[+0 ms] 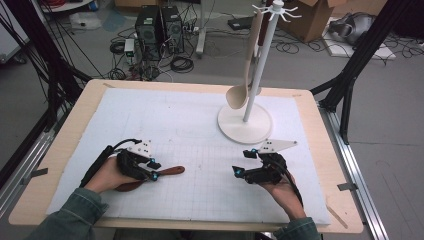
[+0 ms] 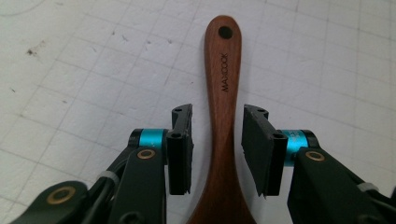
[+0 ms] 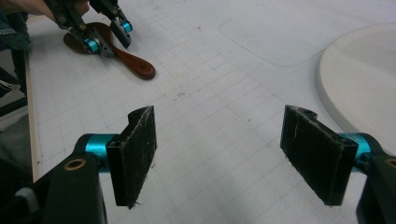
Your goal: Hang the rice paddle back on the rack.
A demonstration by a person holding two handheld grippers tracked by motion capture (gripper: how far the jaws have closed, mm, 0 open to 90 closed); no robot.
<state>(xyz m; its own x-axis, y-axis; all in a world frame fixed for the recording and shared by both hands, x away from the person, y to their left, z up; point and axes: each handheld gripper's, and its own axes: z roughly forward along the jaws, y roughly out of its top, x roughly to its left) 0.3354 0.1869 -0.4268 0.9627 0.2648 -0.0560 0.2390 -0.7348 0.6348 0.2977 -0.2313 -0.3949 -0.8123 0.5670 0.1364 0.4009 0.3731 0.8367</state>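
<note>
Setting: robotics lab or research workspace. Evidence: wooden table [image 1: 320,150] overlaid with a white gridded mat [image 1: 190,130]; two black computer towers [image 1: 159,31] on the grey concrete floor beyond the table's far edge, amid tangled cables [image 1: 182,64]; black metal rig struts [image 1: 357,60]; cardboard boxes [image 1: 312,17] behind.

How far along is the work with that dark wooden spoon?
Done: one pale spoon already hangs on the white rack. In hand: the left gripper straddles the dark wooden spoon lying on the mat, fingers not yet pressing its handle. The right gripper waits open. Left: probably gripping, lifting and hanging it.
</note>
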